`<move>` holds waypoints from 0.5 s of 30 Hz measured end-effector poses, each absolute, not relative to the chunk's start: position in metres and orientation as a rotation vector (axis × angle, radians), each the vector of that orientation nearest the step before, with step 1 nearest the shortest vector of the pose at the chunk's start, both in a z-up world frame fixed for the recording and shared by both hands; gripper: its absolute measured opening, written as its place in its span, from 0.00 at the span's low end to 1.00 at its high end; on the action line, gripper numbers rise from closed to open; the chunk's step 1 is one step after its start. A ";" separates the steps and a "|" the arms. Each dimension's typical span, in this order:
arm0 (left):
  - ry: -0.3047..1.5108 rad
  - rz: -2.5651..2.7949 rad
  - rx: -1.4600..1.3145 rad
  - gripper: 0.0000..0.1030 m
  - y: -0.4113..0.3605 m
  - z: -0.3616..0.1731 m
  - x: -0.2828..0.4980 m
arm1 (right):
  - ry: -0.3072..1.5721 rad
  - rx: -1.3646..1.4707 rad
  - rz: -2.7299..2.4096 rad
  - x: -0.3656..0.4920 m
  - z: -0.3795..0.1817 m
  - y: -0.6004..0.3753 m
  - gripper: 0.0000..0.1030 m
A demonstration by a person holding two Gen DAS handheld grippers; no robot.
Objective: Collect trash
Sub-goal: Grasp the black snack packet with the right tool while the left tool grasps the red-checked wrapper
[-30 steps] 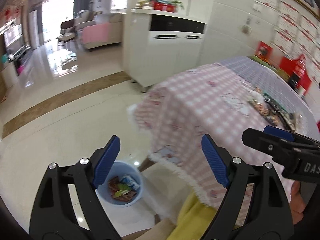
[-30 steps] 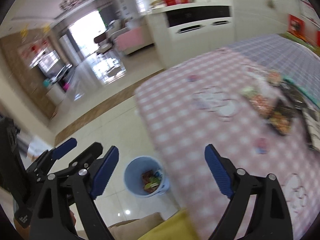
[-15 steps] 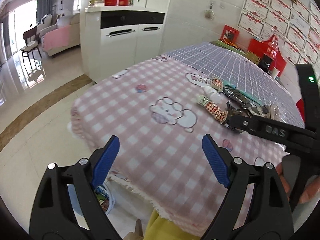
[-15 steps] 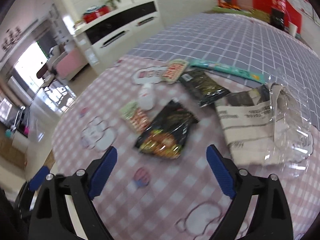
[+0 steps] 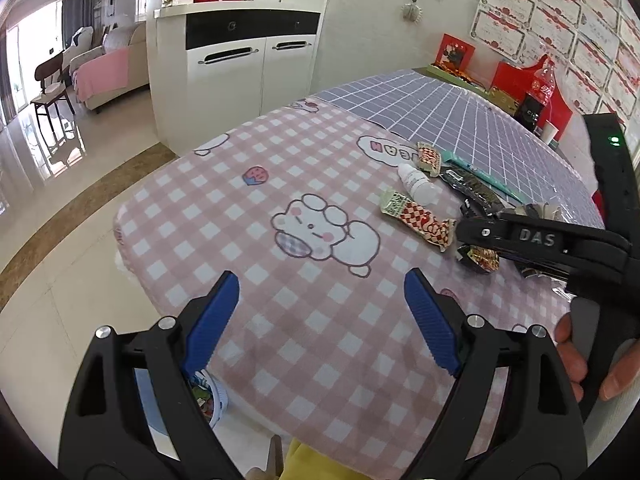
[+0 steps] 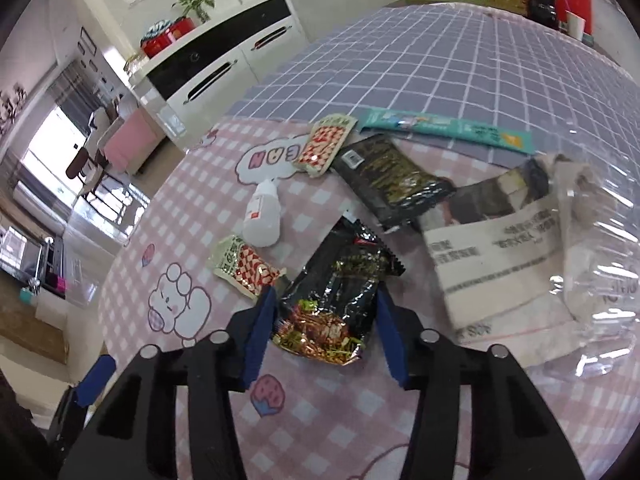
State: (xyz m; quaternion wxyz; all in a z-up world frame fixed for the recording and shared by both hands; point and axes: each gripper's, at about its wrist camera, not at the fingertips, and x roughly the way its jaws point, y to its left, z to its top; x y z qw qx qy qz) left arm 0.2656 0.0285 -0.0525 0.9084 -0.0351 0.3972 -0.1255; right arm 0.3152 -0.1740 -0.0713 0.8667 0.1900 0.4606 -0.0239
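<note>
The right gripper (image 6: pixel 324 320) is spread around the black snack bag (image 6: pixel 336 300) at the frame's lower middle, not yet pinched. The left gripper (image 5: pixel 320 316) is held wide apart, nothing inside, over the pink cloth (image 5: pixel 240 216).

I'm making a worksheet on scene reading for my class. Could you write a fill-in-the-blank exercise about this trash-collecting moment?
1. The right claw straddles the shiny ____ snack wrapper.
2. The left claw is open and holds ____.
3. The small white bottle lies on its ____.
4. The long teal wrapper rests on the ____ checked cloth.

Missing words: black; nothing; side; purple
</note>
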 end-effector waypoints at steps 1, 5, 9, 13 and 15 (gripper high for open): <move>0.820 -0.260 -0.071 0.81 0.026 -0.052 0.267 | 0.954 0.412 -0.044 0.312 -0.069 -0.177 0.42; 0.823 -0.285 -0.067 0.81 0.009 -0.048 0.275 | 0.933 0.449 -0.029 0.301 -0.057 -0.190 0.38; 0.827 -0.330 -0.050 0.84 -0.014 -0.046 0.285 | 0.869 0.456 -0.009 0.290 -0.036 -0.200 0.38; 0.870 -0.356 -0.028 0.84 -0.041 -0.052 0.301 | 0.821 0.453 -0.002 0.282 -0.017 -0.213 0.38; 0.891 -0.343 -0.027 0.84 -0.052 -0.057 0.310 | 0.807 0.455 -0.013 0.279 -0.013 -0.220 0.38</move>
